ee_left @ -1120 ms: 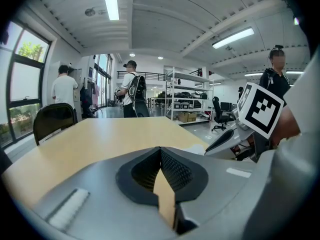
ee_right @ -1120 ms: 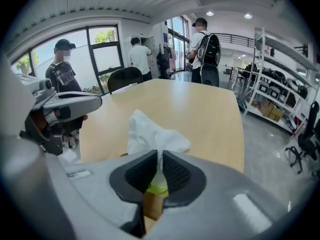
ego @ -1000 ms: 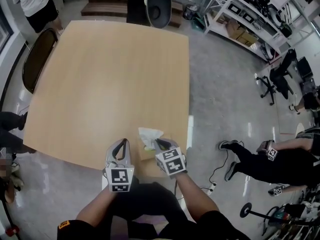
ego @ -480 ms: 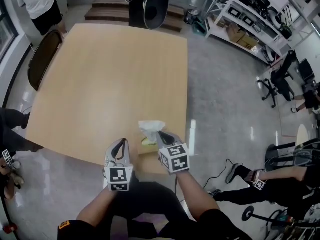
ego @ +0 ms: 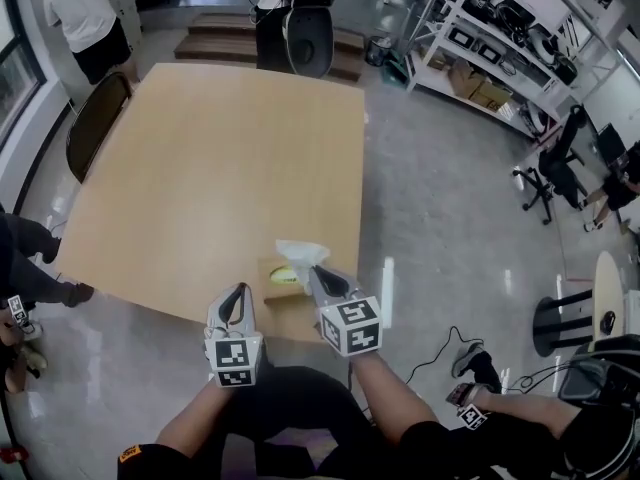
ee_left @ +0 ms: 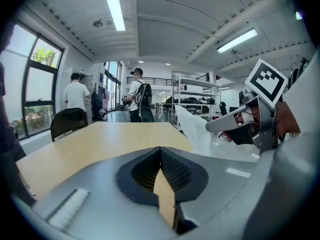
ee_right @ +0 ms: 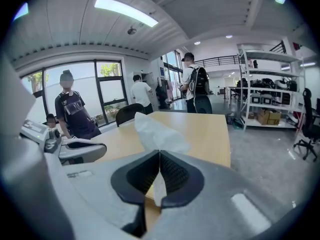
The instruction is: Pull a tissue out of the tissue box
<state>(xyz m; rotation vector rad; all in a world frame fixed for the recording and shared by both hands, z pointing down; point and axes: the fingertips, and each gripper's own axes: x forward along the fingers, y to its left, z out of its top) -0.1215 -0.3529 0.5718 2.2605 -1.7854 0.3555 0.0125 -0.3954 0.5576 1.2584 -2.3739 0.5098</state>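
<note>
A tan tissue box point(ego: 284, 292) sits at the near edge of the wooden table point(ego: 200, 168). A white tissue point(ego: 300, 251) stands up out of its yellow slot. My right gripper point(ego: 314, 272) is shut on that tissue; in the right gripper view the tissue point(ee_right: 157, 131) fans out above the closed right gripper point(ee_right: 159, 154) and a strip hangs below it. My left gripper point(ego: 237, 303) hovers left of the box, apart from it, shut with nothing in it point(ee_left: 160, 151). The left gripper view shows the tissue point(ee_left: 195, 131) held up by the right gripper point(ee_left: 215, 126).
A black chair point(ego: 95, 118) stands at the table's left side. People stand at the far left point(ego: 85, 8) and behind the table point(ego: 305, 8). Metal shelving point(ego: 480, 38) and an office chair point(ego: 555, 158) are to the right, across bare floor.
My right gripper has risen with the tissue, drawing it further up out of the box. The left gripper has shifted a little and lifted slightly.
</note>
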